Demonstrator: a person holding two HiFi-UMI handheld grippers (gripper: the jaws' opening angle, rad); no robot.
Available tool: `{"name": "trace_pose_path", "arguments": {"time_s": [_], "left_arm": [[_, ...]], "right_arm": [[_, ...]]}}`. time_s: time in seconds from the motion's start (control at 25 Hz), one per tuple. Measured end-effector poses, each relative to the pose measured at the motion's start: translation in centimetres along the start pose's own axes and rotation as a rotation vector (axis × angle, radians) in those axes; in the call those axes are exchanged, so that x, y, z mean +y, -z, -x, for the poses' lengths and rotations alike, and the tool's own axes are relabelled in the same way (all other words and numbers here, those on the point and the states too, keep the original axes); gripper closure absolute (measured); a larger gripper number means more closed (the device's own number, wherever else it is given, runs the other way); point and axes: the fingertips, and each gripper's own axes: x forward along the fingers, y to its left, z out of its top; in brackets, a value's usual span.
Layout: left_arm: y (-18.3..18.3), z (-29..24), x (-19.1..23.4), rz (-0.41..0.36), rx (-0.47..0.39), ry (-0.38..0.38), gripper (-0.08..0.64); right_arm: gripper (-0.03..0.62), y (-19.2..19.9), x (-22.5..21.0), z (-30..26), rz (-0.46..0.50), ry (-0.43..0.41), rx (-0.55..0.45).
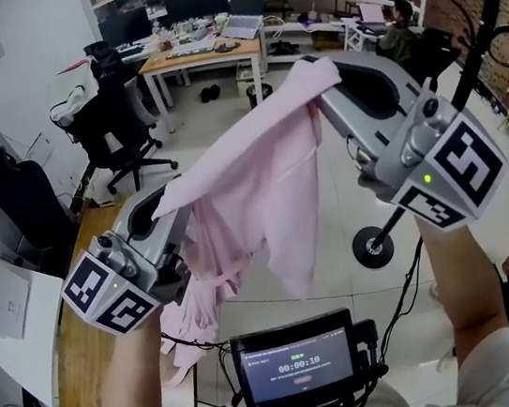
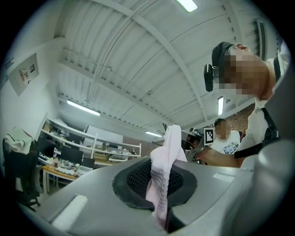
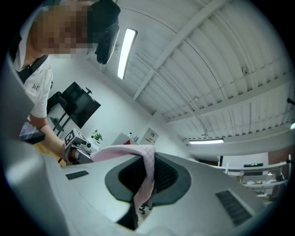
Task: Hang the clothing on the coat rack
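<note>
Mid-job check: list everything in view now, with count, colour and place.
garment: one, pink, spread in the air between both grippers.
coat rack: one, black, round base on floor at right.
office chairs: at least two, black, left side.
desk: one, wooden top, far end, monitors on it.
table: one, wooden, lower left.
screen: one, black, bottom centre, shows a timer.
left gripper: one, grey, shut on garment.
right gripper: one, grey, shut on garment, higher up.

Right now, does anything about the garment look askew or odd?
Nothing damaged. The pink garment hangs lopsided: the right gripper holds one end high, the left gripper lower, and its bunched tail seems to brush the wooden table.
</note>
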Motion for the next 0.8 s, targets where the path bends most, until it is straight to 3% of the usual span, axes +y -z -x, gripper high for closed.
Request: {"name": "trace_pose_path", "arguments": {"time_s": [0.8], "left_arm": [[-1.7, -16.9, -5.0, 0.041, -0.082, 0.221, 0.546]], "right_arm": [[0.58, -1.5, -14.5, 8.9, 0.086, 0.21, 0.017]]}}
